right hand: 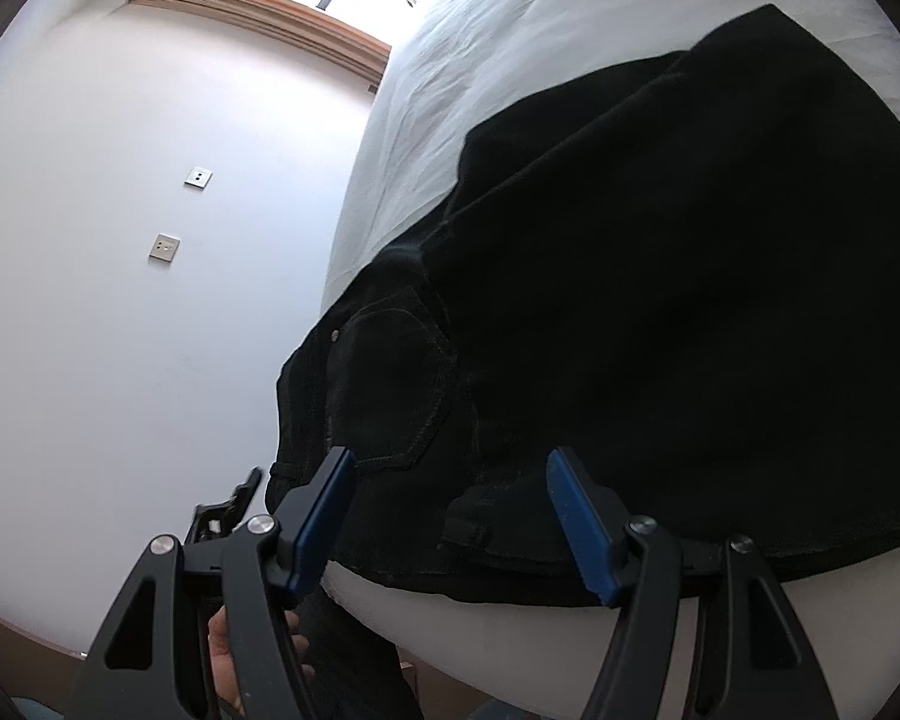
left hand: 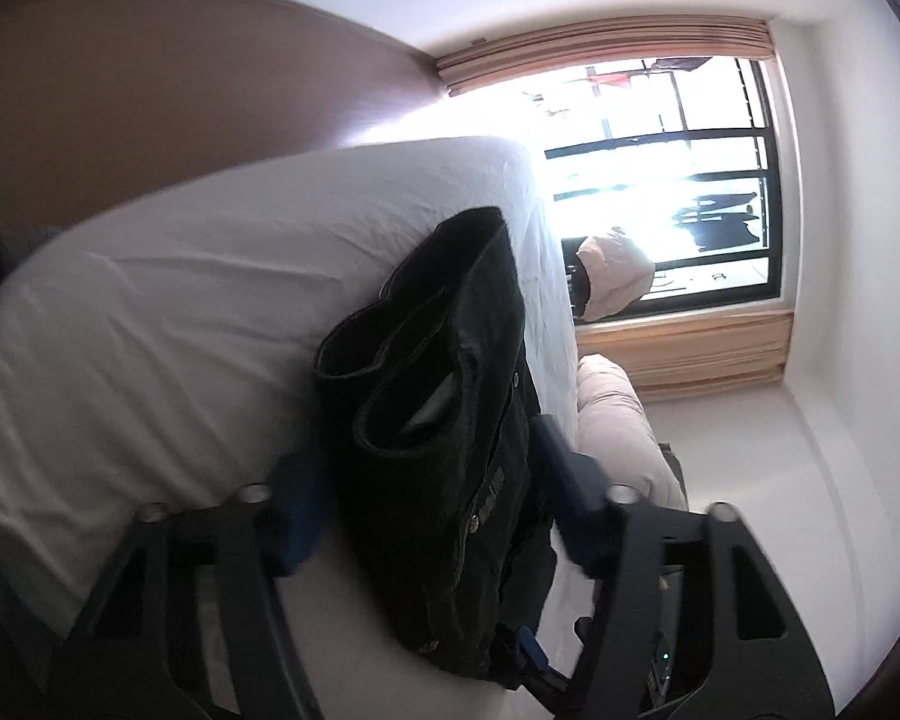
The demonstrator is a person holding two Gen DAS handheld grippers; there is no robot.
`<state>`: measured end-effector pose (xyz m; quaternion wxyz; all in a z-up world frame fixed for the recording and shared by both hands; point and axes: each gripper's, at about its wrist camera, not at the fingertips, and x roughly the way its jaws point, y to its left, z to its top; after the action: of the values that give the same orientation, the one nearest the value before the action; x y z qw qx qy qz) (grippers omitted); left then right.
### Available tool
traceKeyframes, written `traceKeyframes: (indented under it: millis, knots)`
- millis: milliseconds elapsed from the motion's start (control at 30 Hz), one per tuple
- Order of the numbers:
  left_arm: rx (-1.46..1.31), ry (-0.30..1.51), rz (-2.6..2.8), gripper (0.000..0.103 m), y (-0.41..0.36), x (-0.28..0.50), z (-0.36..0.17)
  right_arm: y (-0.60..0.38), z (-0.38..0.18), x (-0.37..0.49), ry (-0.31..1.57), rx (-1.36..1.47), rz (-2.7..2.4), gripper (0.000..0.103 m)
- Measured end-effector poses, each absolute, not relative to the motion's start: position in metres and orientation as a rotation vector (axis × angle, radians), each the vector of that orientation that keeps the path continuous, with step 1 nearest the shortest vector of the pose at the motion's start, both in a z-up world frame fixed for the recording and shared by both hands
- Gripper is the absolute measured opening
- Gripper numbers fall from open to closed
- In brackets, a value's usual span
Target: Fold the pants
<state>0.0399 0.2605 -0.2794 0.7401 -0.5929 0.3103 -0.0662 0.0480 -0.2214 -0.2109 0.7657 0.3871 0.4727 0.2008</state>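
Note:
Black pants (left hand: 444,396) lie folded in a thick stack on the white bed (left hand: 168,312); this view is rolled on its side. My left gripper (left hand: 432,480) has the stack between its blue fingers: one finger (left hand: 564,474) lies on its top side, while the other, blurred, sits on the bed side. Both rest against the cloth. In the right wrist view the pants (right hand: 660,312) spread wide over the bed (right hand: 480,60), back pocket and waistband nearest. My right gripper (right hand: 450,498) stands open over the waistband edge, pads well apart.
A window (left hand: 660,180) with a wooden frame stands beyond the bed's end, with a pale cushion (left hand: 612,408) below it. Two wall sockets (right hand: 165,249) are on the white wall beside the bed. A hand (right hand: 228,648) shows under the right gripper.

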Motion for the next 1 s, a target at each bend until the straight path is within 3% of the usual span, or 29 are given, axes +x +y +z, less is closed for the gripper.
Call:
traceKeyframes:
  millis: [67, 167, 467, 800, 1000]
  knots:
    - [-1.341, 0.703, -0.142, 0.030, 0.263, 0.044, -0.287, -0.222, -0.209, 0.048, 1.020, 0.845, 0.441, 0.069]
    - [-1.413, 0.715, -0.150, 0.021, 0.270, 0.048, -0.298, -0.226, -0.208, 0.048, 1.013, 0.845, 0.441, 0.069]
    - [-1.441, 0.736, -0.212, 0.015, 0.274, 0.053, -0.295, -0.211, -0.208, 0.077, 1.020, 0.865, 0.555, 0.069]
    - [-1.184, 0.709, -0.314, 0.015, 0.236, 0.058, -0.219, -0.230, -0.233, 0.142, 1.000, 1.017, 0.550, 0.069]
    - [-1.021, 0.696, -0.393, 0.015, 0.193, 0.081, -0.174, -0.241, -0.252, 0.133, 0.997, 1.099, 0.593, 0.069]
